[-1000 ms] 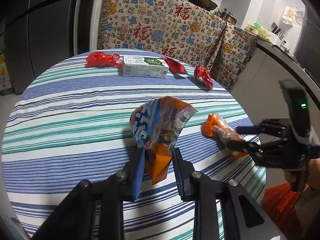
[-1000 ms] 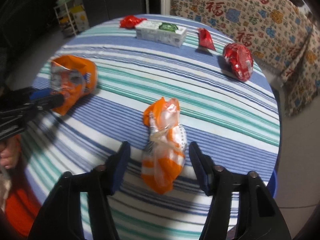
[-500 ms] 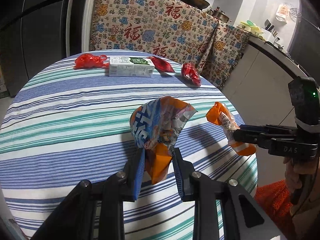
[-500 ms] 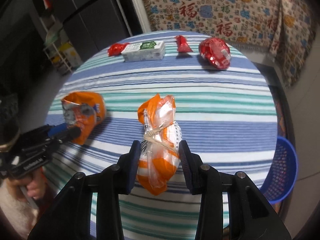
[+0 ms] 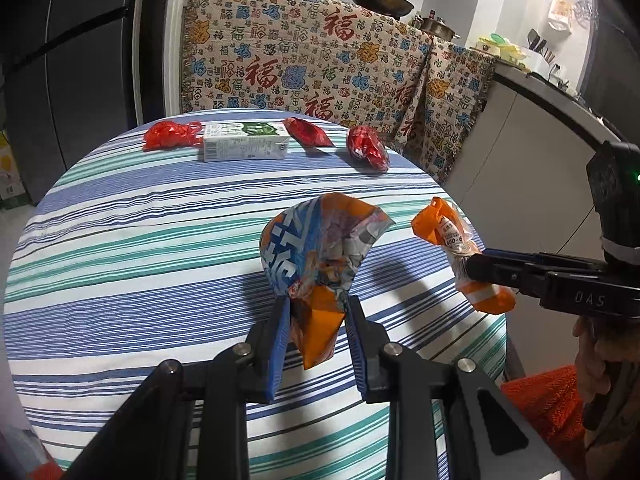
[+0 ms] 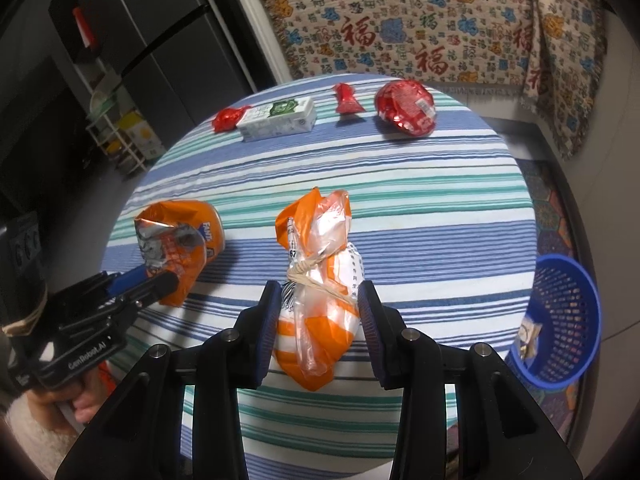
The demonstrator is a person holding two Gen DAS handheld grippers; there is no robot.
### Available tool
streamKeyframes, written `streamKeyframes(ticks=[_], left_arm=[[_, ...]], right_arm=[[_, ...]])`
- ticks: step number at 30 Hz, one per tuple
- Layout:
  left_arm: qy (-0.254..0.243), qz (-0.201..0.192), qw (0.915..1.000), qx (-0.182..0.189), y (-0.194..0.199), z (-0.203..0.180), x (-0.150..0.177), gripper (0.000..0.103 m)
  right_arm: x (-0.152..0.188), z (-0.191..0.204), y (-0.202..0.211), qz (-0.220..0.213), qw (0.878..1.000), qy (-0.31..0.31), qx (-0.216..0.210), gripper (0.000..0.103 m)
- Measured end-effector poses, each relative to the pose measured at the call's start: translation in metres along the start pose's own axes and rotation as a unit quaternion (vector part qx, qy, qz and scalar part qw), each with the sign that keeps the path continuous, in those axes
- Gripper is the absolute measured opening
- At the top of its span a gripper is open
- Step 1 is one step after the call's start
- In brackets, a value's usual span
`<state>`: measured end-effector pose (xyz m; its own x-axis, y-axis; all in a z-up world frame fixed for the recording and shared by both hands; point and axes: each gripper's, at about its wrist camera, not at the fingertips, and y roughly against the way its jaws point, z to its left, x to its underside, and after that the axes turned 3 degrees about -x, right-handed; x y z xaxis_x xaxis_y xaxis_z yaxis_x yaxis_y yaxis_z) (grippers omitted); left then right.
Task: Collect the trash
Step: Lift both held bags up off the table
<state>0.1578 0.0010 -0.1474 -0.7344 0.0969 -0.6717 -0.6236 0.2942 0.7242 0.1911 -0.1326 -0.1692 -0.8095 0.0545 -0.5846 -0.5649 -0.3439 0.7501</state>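
The striped table [image 5: 120, 240] is brightly lit from above — soft shadows are cast toward six o'clock. Edges are bowed by fisheye distortion; corners are darkened, slightly blurred.

Left wrist view: close above near edge of the striped worktop [image 5: 132, 232], angled down, facing the far patterned cloth [image 5: 312, 60]. Right wrist view: same, from farther right. Shared: worktop, far white carton [image 5: 245, 147], each other's gripper.
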Motion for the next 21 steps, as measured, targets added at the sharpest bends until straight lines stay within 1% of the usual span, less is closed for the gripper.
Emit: streamKeyframes(ticks=[5, 13, 21], left_arm=[[-0.011, -0.001, 0.9999, -0.008, -0.003, -0.015, -0.003, 0.028], [-0.025, 0.000, 0.9994, -0.024, -0.006, -0.025, -0.007, 0.028], [-0.023, 0.007, 0.9996, -0.018, -0.011, -0.026, -0.010, 0.028]], right_arm=[[-0.002, -0.006, 0.004, -0.009, 1.000, -0.009, 0.002, 0.040], [-0.006, -0.011, 0.007, -0.015, 1.000, -0.010, 0.005, 0.040], [-0.003, -0.015, 0.002, -0.012, 1.000, -0.016, 0.006, 0.040]])
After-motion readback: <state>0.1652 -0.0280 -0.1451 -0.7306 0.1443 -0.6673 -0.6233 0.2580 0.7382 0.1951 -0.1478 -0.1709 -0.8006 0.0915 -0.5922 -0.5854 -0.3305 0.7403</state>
